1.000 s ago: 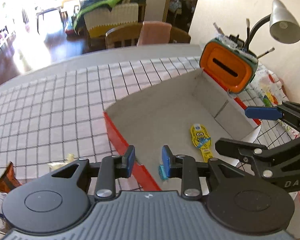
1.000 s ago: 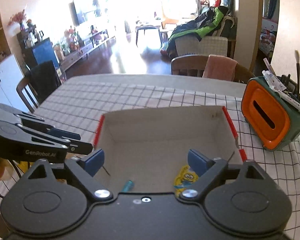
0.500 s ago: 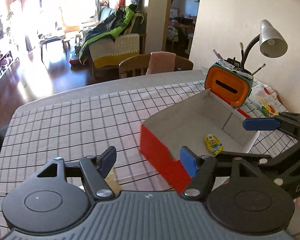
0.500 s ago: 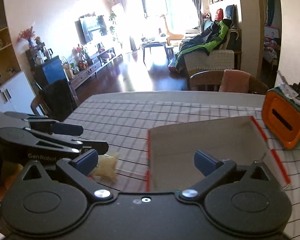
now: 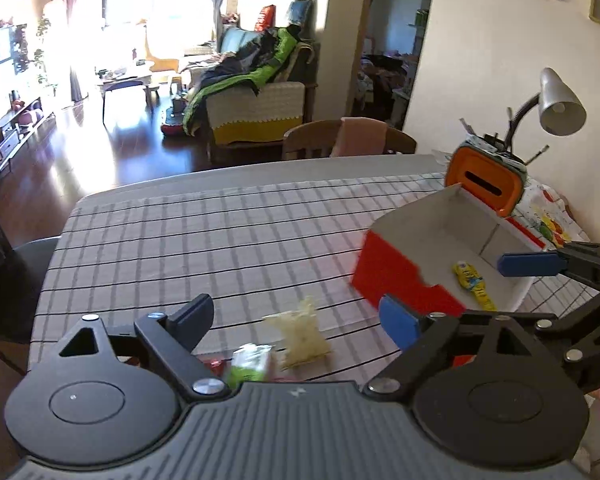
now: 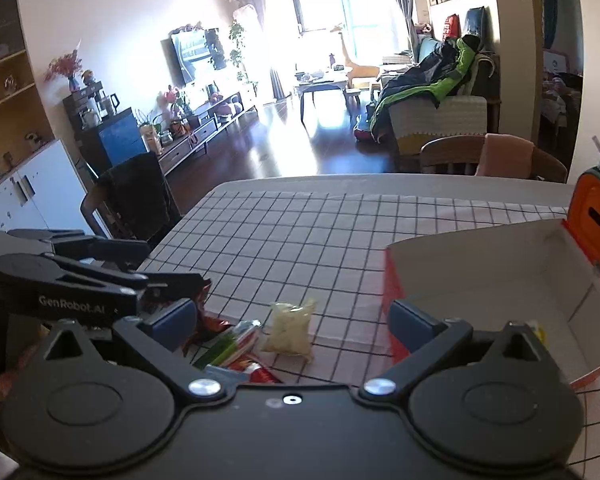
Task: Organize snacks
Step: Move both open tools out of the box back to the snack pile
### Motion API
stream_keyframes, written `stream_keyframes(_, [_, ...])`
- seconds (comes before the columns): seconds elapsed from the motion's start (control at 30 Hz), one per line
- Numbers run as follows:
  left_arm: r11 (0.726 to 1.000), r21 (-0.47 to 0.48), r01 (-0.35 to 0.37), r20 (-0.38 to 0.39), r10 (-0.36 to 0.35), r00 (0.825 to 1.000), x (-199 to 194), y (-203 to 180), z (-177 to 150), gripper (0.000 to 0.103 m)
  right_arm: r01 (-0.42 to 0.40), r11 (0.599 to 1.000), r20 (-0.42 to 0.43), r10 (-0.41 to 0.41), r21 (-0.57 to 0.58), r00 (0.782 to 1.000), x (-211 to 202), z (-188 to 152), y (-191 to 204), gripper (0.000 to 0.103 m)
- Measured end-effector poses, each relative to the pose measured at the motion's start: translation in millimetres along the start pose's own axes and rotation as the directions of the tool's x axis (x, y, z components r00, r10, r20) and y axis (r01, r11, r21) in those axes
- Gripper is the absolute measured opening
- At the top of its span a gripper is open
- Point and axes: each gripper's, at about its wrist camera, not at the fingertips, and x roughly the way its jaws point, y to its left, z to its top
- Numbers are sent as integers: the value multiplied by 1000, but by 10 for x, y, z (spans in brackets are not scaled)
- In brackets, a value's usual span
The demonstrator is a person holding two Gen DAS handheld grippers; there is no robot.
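A red box (image 5: 396, 276) with a white inside stands on the checked tablecloth, and a yellow snack (image 5: 473, 282) lies in it. Left of the box lie loose snacks: a pale yellow packet (image 5: 302, 334), a green packet (image 5: 249, 365) and a red one (image 6: 262, 374). My left gripper (image 5: 296, 316) hovers over the pale packet; its jaws are opening and nothing is between them. My right gripper (image 6: 294, 320) stands open and empty above the same packet (image 6: 290, 328). The right gripper (image 5: 512, 292) also shows beside the box. The left gripper (image 6: 172, 264) sits at the left.
An orange tissue holder (image 5: 485, 184) with brushes stands behind the box, and a desk lamp (image 5: 560, 106) stands by the wall. A crinkled orange-brown wrapper (image 6: 206, 322) lies near the table's left edge. A dark chair (image 6: 134, 196) and wooden chairs (image 5: 312, 142) ring the table.
Both grippers have swung left, away from above the box; the box now sits at the right and the loose snacks have come into view. The left jaws have spread from narrow to wide.
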Motion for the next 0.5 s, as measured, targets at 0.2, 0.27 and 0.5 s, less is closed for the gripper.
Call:
stream_keyframes(0.2, [998, 24, -51, 6, 50, 999, -36, 501, -186, 92, 20, 999, -36, -19, 36, 999, 242, -145, 265, 103])
stream_keyframes(0.27, [998, 17, -61, 0, 61, 998, -39, 693, -225, 92, 34, 998, -54, -32, 43, 998, 336, -188, 333, 103])
stream_keyframes(0.5, [994, 1, -112, -36, 112, 993, 22, 1283, -361, 93, 77, 997, -147, -74, 13, 986, 666, -404, 572, 103])
